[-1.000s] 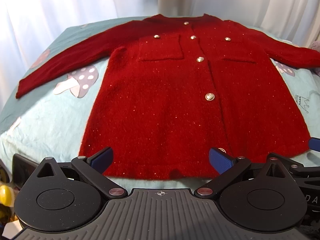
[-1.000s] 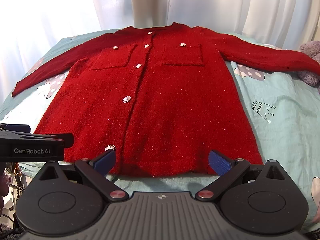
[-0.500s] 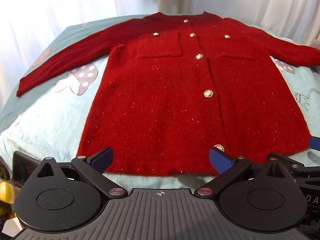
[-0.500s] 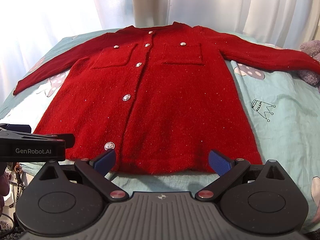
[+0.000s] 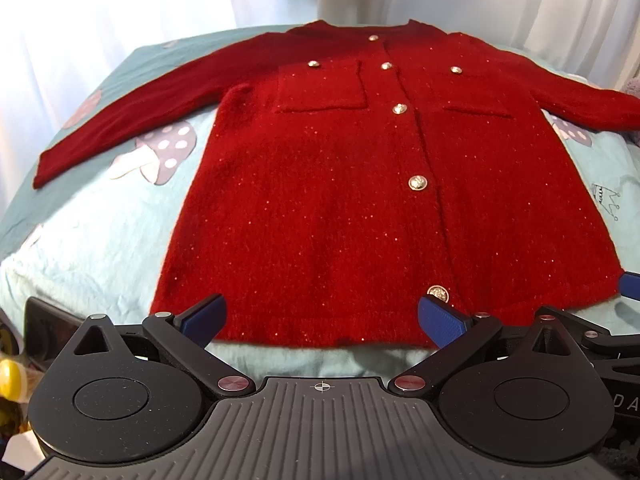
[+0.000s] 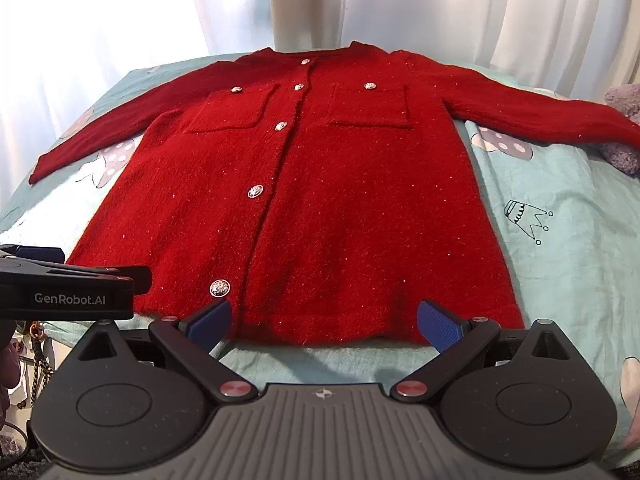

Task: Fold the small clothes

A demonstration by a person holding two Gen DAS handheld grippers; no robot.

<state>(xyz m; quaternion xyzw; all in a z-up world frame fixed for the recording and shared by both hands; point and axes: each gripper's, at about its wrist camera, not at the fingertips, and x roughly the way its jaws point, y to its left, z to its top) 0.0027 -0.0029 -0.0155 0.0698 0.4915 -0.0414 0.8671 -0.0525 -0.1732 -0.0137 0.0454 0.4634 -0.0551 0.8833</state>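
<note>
Nearest the lens, the left tool [image 5: 320,314] is seen w/ fingers spread wide, nothing pinched; ribbed grey housing and matte black round pivots are shown below, and the blue pads [image 5: 440,316] are finely textured. The right tool [image 6: 324,318] is likewise spread, nothing between its blue pads [image 6: 438,322]. Both are held just off the near hem, approx. side by side; the left tool's black body is seen at the left edge of the right wrist view.

The cardigan [image 5: 360,200] is laid flat, front up, on the bed, hem toward the tools, neckline far. The knit is fuzzy red wool-like fabric w/ fine glitter specks. The hem lies just beyond the pads, not touching them. Round metallic buttons [image 5: 418,182] are set down the placket, the lowest one just beside the left tool's right pad. Two square patch pockets [image 6: 370,106] are stitched at chest level, each w/ a button. Both sleeves are stretched outward, angled toward the bed's sides.

The sheet [image 6: 560,184] is pale teal, lightly creased, printed w/ mushrooms and a crown. A grey plush [image 6: 624,128] touches the right-hand cuff. White curtains [image 6: 400,0] hang behind in soft vertical folds.
</note>
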